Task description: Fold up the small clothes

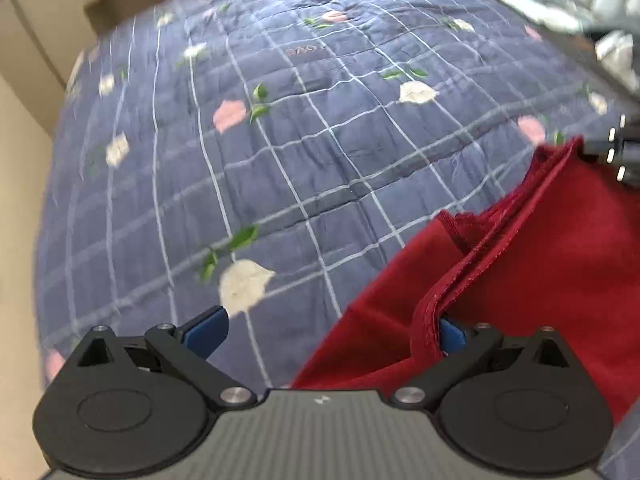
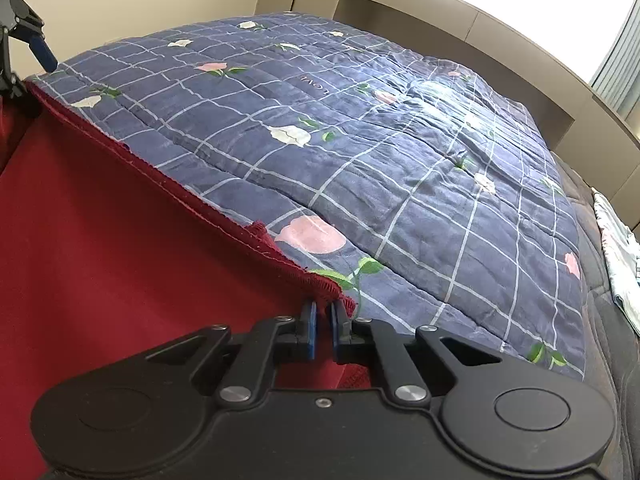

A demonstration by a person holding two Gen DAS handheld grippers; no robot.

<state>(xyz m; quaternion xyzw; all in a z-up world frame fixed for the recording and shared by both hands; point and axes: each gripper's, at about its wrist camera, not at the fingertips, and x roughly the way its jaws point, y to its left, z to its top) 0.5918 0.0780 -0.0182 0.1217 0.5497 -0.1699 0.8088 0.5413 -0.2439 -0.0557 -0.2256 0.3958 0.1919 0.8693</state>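
A dark red garment lies over a blue checked floral quilt on a bed. In the left wrist view my left gripper is wide open; its right blue finger is tucked under a hemmed red fold, its left finger stands over bare quilt. In the right wrist view my right gripper is shut on the hemmed corner of the red garment, held above the quilt. The left gripper shows at the far left, and the right gripper at the right edge.
A beige headboard and wall run behind the bed. A light patterned cloth lies at the bed's right side, over a dark mattress strip. A bright window with curtains is at the right.
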